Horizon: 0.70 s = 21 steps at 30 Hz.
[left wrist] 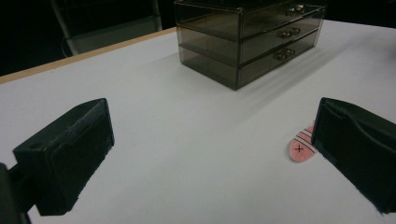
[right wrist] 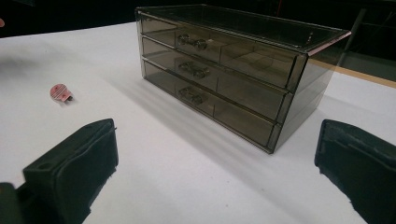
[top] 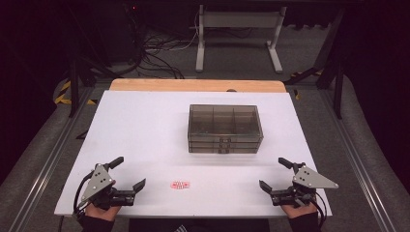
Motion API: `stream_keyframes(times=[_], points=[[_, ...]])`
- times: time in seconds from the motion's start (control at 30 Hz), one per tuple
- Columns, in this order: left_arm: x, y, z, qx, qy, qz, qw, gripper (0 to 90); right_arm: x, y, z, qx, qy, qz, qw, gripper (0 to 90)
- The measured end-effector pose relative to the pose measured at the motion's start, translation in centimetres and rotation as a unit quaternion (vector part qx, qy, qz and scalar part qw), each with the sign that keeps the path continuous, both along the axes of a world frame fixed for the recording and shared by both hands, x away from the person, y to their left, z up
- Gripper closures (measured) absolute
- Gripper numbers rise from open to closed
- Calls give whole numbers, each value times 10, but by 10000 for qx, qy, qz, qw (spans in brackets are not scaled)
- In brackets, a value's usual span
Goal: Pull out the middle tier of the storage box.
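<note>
Dark room; grey floor (top: 29,159), cables (top: 154,53), white stand (top: 239,21).

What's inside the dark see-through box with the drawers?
Through the smoky walls of the drawer box the top tray shows dividers splitting it into compartments, and they look empty. The three drawers are shut, and their tinted fronts are too dark to tell what lies inside.

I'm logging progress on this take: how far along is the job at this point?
Nothing looks done yet. The smoky transparent plastic three-drawer box has all drawers shut. The small pink striped oval tag lies flat on the white table, untouched. Left gripper and right gripper are open and empty, either side of the tag. All the handling remains.
</note>
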<state>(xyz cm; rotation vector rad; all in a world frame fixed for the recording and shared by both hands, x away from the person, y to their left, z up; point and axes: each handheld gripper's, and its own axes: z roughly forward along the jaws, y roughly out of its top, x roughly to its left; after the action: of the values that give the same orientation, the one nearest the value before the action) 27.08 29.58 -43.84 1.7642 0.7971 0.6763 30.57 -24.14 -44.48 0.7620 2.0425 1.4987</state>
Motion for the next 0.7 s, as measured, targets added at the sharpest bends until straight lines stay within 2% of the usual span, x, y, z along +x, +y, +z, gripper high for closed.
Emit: stream_keyframes(times=[0.23,0.4,0.47,0.57,0.7], points=[[-1,-2,1,46,-45,-17,10000,5,-1,0,1,10,-40,26,10000,1],[-3,-3,6,-86,-268,-49,9996,4,-1,2,1,-32,-44,48,10000,2],[-4,-4,7,-79,-286,-61,9995,5,-2,3,1,-30,-62,65,10000,2],[-5,-5,9,-110,-220,-99,9996,5,-2,4,1,-53,-52,77,9999,2],[-7,-5,12,-16,-185,-90,9998,8,-3,6,2,-123,-81,132,9998,4]])
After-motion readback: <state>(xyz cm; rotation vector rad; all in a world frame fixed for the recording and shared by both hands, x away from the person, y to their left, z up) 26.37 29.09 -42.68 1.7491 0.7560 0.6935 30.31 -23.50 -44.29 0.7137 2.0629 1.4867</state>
